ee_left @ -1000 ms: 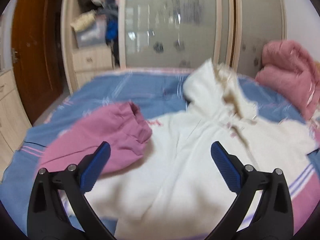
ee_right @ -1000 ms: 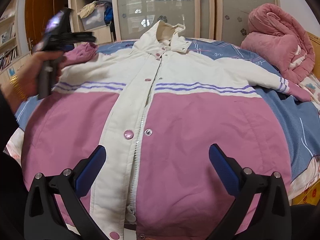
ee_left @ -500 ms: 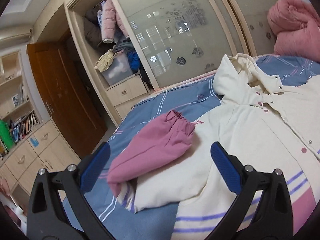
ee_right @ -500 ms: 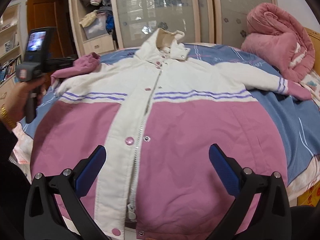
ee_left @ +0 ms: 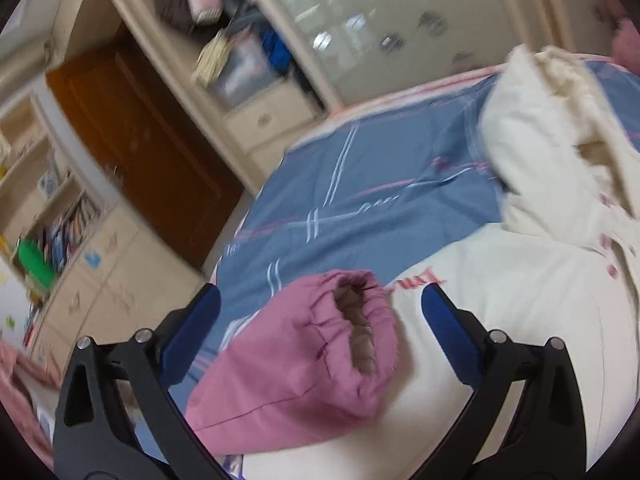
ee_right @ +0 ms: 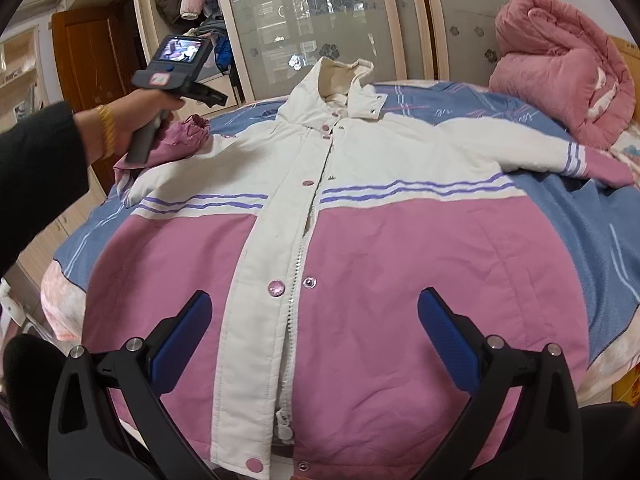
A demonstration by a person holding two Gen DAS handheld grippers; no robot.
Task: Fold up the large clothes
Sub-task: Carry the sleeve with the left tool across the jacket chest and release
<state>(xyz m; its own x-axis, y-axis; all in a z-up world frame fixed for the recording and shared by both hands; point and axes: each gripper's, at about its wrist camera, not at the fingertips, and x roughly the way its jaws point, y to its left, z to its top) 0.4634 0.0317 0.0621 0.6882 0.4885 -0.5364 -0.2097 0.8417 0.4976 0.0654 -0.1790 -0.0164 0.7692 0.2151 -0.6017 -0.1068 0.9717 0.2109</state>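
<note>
Left wrist view: the left gripper (ee_left: 320, 320) has its blue-padded jaws spread wide, holding nothing. Between them lies the pink elastic sleeve cuff (ee_left: 356, 320) of the padded cream-and-pink jacket (ee_left: 520, 300), folded in over the cream shoulder, near the left edge of the blue striped bedspread (ee_left: 360, 184). The picture is blurred.

Right wrist view: the right gripper (ee_right: 314, 320) is also wide apart and empty, over the jacket's pink lower front near the bed's near edge. The jacket lies flat, front up, snapped shut, collar toward the far edge. The person's left hand (ee_right: 132, 120) holds the other gripper's handle above the cuff. A rolled pink quilt (ee_right: 560, 80) sits at the far right corner.
</note>
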